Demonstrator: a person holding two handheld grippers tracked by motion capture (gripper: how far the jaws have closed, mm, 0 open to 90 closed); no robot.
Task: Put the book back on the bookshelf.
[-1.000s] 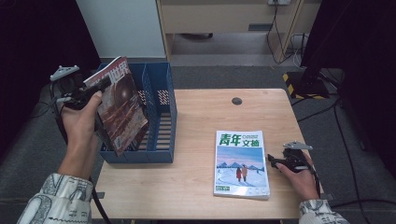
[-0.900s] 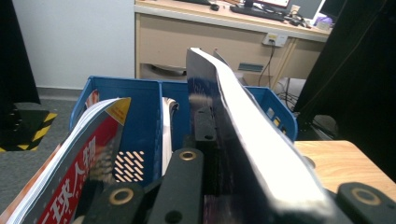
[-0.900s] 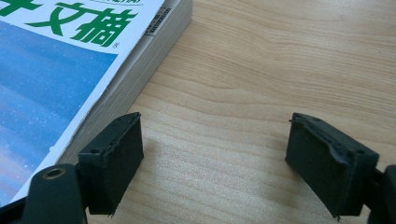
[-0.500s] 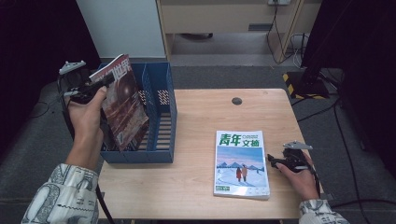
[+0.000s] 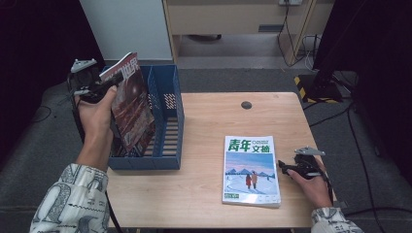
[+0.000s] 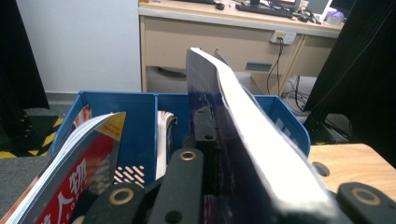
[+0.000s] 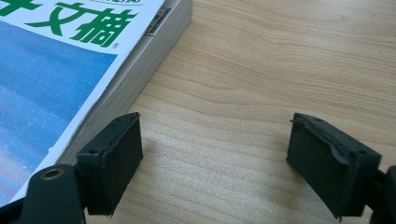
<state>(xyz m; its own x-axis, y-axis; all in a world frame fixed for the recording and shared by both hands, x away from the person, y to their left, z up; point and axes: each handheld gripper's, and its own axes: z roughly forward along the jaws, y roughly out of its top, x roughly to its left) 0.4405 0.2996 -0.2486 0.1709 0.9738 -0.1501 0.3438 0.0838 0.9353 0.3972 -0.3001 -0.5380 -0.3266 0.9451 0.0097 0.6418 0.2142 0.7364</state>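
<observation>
Dark red magazine (image 5: 130,104) held upright and a bit tilted over the left part of the blue file rack (image 5: 170,131), its lower edge down among the rack's compartments; which slot it sits in can't be told. Left hand-held gripper (image 5: 108,83) pinches the magazine near its top edge, jaws pressed tight on it; in the left gripper view the magazine (image 6: 243,135) runs edge-on between the jaws, pages curving away toward the top. Same view shows another red magazine (image 6: 79,172) standing in the rack's left compartment and a few white-edged ones (image 6: 164,135) behind the blue divider (image 6: 140,126). Rack stands on the left end of the wooden surface (image 5: 209,116). Second magazine with a blue snowy cover and green title (image 5: 250,170) lies flat on the right half of the surface, well apart from the rack. Right hand-held gripper (image 5: 283,168) rests low just beside that magazine's right edge, jaws spread with bare wood between them, gripping nothing; in the right gripper view its left jaw sits right next to the magazine's page edge (image 7: 135,79). Small dark round hole (image 5: 246,105) near the far edge of the surface.
</observation>
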